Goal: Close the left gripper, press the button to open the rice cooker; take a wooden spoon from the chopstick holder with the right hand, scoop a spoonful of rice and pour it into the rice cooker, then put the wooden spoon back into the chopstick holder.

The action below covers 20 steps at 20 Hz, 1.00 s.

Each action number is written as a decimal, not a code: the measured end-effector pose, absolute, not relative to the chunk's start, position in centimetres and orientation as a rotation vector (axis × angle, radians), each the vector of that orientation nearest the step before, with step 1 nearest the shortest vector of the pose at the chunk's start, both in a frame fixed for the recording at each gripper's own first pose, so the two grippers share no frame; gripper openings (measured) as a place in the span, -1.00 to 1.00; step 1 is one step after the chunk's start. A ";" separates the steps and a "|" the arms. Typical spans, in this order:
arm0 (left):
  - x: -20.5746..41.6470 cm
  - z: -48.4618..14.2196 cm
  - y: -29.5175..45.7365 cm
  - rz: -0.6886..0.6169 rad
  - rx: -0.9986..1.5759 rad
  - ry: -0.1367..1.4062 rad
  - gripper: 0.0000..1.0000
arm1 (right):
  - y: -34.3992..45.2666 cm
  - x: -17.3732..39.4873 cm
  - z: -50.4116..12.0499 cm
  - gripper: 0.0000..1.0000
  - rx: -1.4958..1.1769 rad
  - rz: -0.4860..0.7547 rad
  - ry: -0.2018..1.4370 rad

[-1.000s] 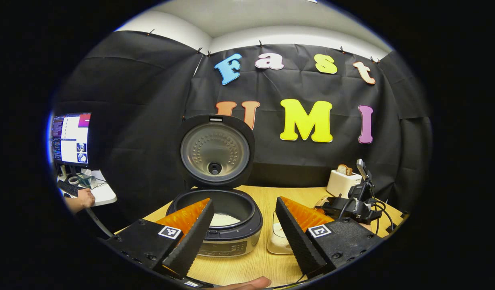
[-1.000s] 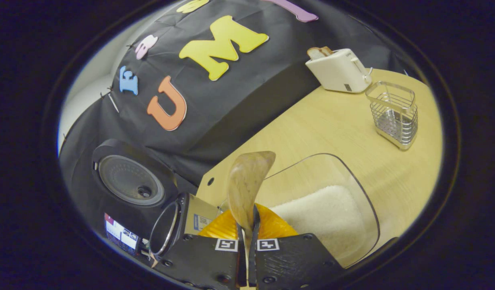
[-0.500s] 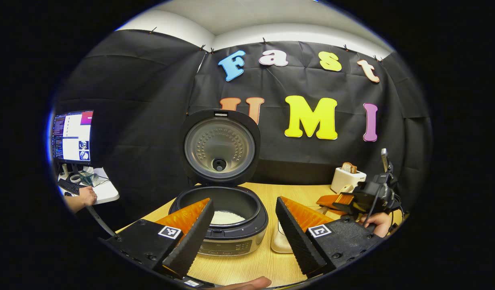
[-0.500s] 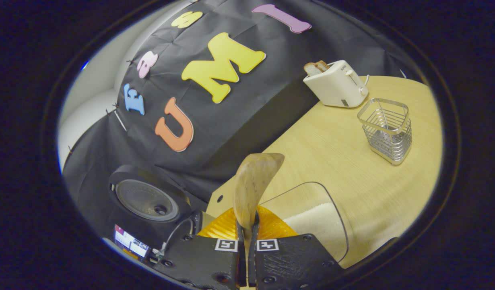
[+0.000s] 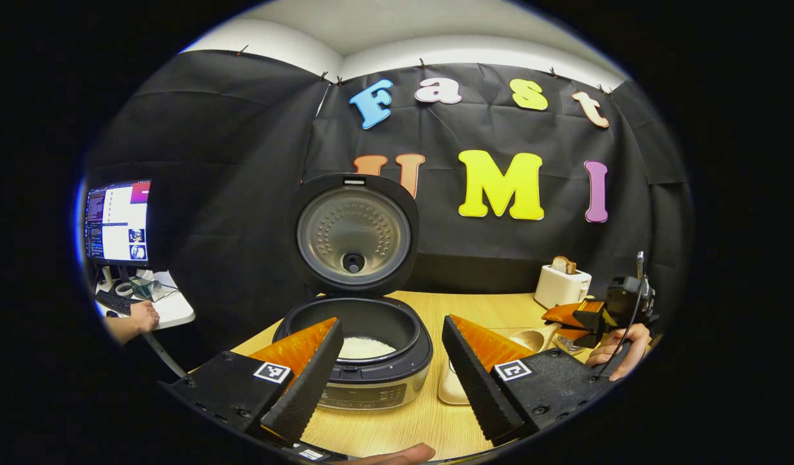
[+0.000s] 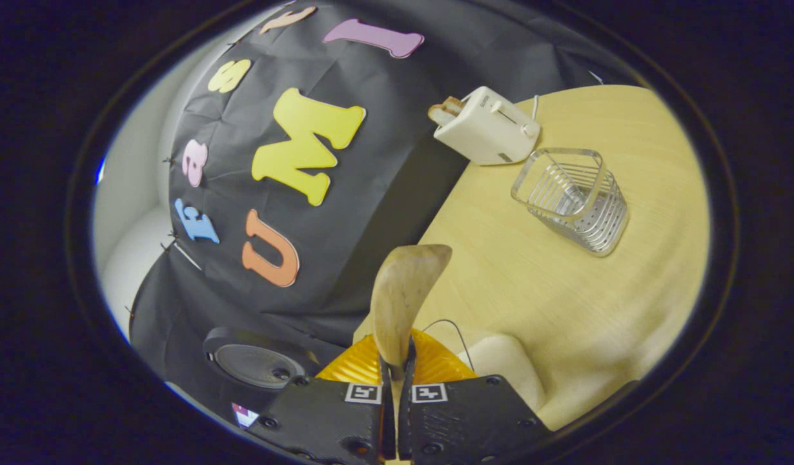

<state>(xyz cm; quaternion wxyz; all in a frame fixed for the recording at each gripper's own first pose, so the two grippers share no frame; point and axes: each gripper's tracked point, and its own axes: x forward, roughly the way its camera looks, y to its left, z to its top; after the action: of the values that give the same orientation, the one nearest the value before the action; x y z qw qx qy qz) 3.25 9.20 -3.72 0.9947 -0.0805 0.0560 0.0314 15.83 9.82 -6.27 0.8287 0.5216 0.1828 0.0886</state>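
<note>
**Spoon clamped, cooker open**

The right gripper (image 6: 397, 361) has its fingers squeezed together on the handle of the wooden spoon (image 6: 400, 297), bowl standing up ahead of the fingers and empty. In the right gripper view the whole scene is tilted: the holder (image 6: 570, 197), a wire basket, stands on the table (image 6: 603, 310) out ahead to the right, with the toaster (image 6: 484, 126) just beyond it against the wall. Near the fingers on the right sits a clear container of rice (image 6: 500, 361), partly hidden.

The left gripper (image 5: 390, 368) hangs with its fingers spread wide and nothing between them. Straight ahead of it is the cooker (image 5: 358, 352), lid (image 5: 353, 234) standing upright at the far side, a patch of white rice in the pot. Just right of the cooker, behind the right finger, is the rice container (image 5: 452, 387). Farther right in the left gripper view, the right gripper (image 5: 574, 318) shows in a hand (image 5: 620, 349), its spoon (image 5: 529, 339) pointing left over the table (image 5: 403, 426), the toaster (image 5: 563, 284) behind it. At far left a monitor (image 5: 116, 223) glows above a desk, another hand (image 5: 139, 316) resting there.
</note>
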 end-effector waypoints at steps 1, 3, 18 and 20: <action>3.3 -3.7 9.2 0.063 -0.157 0.112 0.97 | 9.9 15.8 -6.0 -0.95 1.149 0.206 0.394; 3.2 -3.7 9.1 0.062 -0.151 0.112 0.97 | 9.8 15.5 -5.7 -0.95 1.200 0.225 0.403; 2.8 -5.6 16.0 0.188 -0.138 0.143 0.97 | 11.5 14.1 1.7 -0.96 1.305 0.277 0.322; 2.5 -5.8 16.8 0.194 -0.132 0.150 0.97 | 13.0 14.0 2.9 -0.96 1.301 0.290 0.319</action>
<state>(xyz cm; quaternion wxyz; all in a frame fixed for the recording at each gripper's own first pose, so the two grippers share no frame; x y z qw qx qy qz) 2.49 16.85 -5.84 0.9903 -0.0659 0.0747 0.0969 14.00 13.03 2.89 0.7744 0.6007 0.1471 0.1338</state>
